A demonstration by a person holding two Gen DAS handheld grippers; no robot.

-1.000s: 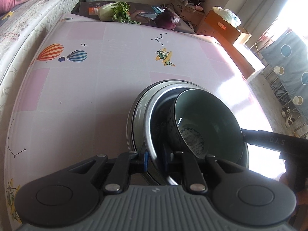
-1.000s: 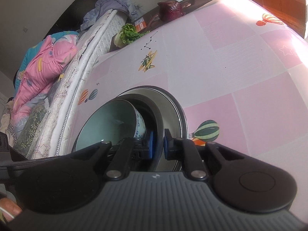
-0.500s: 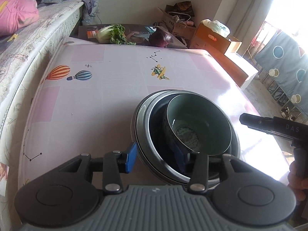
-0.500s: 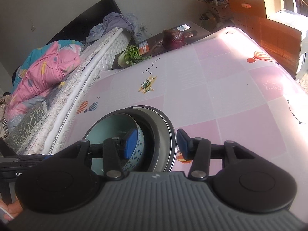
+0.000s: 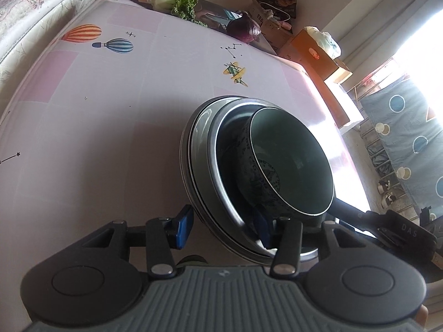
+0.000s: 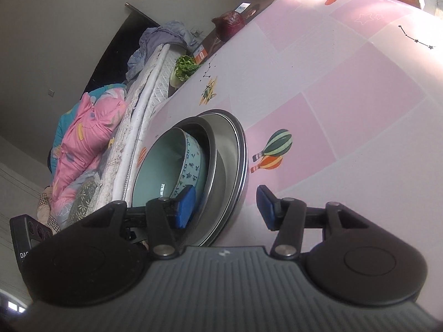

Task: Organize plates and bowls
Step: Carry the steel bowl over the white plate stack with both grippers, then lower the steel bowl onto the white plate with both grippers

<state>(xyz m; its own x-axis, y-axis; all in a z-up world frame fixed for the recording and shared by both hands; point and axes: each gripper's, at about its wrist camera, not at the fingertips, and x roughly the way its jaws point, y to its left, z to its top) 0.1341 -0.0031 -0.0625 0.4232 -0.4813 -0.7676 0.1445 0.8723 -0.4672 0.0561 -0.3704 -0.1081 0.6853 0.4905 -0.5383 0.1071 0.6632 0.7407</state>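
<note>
Both claws spread wide astride the stack's rim

Holding nothing: left claw [image 5: 223, 228], right claw [image 6: 225, 203]. Close evenly on the stack [image 5: 205, 166], keeping the bowl [image 5: 290, 163] level.

Table: covered by a pink-and-white checked cloth [image 5: 116, 116] printed with hot-air balloons, planes and constellations.
Bed: a white mattress [image 6: 144, 116] runs just beside the table, with a pink quilt [image 6: 83, 144] heaped on it.
Far end: leafy greens [image 5: 180, 1] and a red cabbage [image 5: 243, 29] lie on a dark surface.
Corner: cardboard boxes [image 5: 318, 55] stand near pale walls.
Light: strong daylight enters beside a blue dotted fabric [image 5: 409, 138].
</note>
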